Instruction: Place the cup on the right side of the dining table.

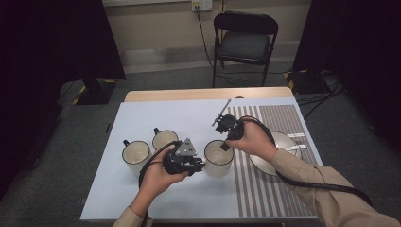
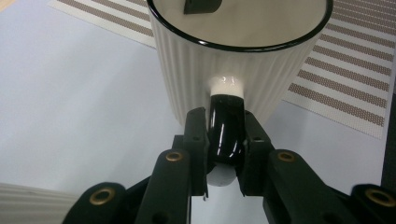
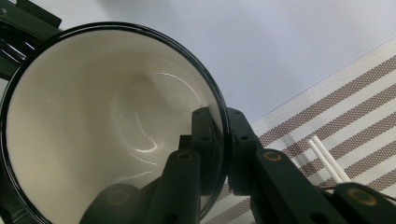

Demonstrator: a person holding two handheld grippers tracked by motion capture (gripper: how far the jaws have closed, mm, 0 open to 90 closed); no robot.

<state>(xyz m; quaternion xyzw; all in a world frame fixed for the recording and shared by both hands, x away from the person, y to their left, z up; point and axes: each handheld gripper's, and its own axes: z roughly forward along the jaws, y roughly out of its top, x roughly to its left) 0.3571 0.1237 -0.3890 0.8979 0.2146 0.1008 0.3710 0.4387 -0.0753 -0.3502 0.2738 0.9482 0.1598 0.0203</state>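
A: Step in hand: two-handed hold on the ribbed mug (image 1: 218,158). Left gripper (image 2: 225,154) pinches its black handle (image 2: 226,128) between both jaws. Right gripper (image 3: 218,149) clamps the rim (image 3: 140,32), one jaw inside, one outside.

B: Where's it sitting?

A: Near edge of the striped mat (image 1: 272,156), two more mugs (image 1: 135,155) beyond the left jaws. Next, probably: lift level, both hands together, or it tips.
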